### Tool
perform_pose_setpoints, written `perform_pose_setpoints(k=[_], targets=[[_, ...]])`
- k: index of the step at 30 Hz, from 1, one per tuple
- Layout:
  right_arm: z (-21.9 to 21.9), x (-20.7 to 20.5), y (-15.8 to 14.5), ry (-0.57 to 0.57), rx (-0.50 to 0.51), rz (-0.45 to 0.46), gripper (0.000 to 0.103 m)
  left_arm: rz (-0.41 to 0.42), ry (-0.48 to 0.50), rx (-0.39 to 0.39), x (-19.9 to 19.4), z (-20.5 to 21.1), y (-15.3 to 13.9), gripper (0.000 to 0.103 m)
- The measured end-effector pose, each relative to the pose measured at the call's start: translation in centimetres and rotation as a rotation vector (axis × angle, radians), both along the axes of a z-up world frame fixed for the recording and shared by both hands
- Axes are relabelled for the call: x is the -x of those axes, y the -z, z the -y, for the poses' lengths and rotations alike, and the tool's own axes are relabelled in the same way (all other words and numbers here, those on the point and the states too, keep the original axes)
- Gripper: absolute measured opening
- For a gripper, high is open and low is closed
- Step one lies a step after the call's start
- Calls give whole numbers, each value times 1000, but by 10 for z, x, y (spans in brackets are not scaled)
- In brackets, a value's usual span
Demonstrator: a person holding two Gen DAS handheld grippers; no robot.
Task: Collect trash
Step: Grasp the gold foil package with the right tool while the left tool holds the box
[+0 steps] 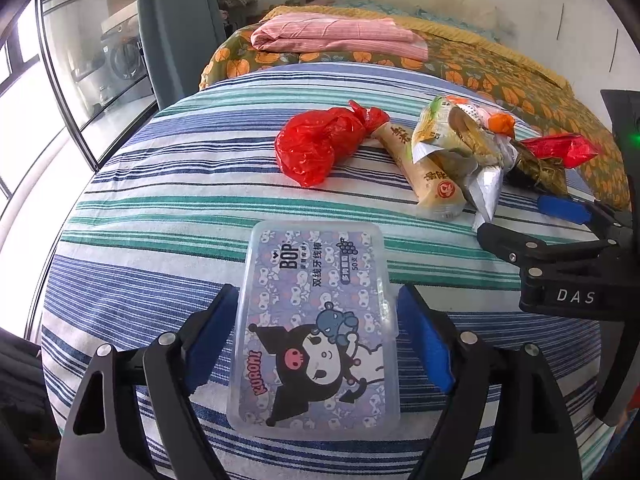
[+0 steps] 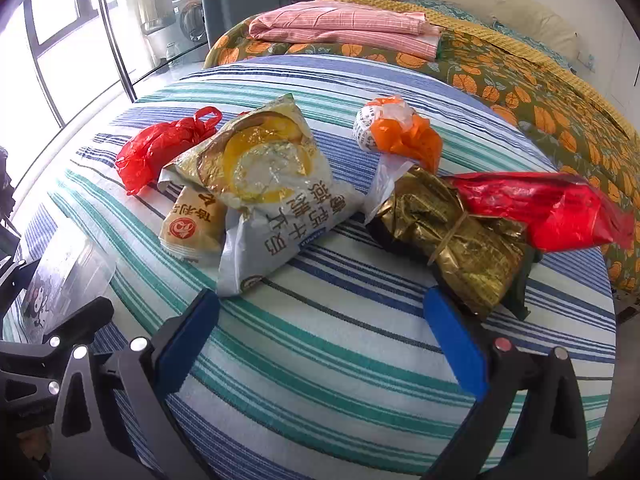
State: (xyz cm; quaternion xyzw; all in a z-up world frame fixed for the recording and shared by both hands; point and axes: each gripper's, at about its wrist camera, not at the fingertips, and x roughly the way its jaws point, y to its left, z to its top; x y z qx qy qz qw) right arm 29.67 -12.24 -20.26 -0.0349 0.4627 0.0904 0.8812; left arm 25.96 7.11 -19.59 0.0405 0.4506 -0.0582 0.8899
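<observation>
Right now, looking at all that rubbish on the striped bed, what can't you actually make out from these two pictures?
- Whether the clear plastic box holds anything: left wrist view, its printed lid hides the inside.
- The beige wrapper: right wrist view, mostly under the big snack bag.
- What is inside the gold bundle: tied shut.
- The red foil bag: its far end nears the picture edge.
- A bin: in neither view.

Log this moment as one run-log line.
left tool: open, astride plastic box | right tool: open, empty | wrappers: uncollected, on striped sheet
</observation>
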Motion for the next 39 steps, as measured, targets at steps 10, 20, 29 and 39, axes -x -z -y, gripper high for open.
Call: perform_pose_setpoints(k=[10,20,29,39], targets=[[0,0,0,1,0,0,99,-8,44,12,7,2,1,88],[0,0,0,1,0,0,99,-10,71,38,10,-5,1,90],[0,0,0,2,1,0,99,-23,65,0,7,1,4,97],[1,-1,1,5,-2,-3,99,-23,65,0,7,1,4,97]])
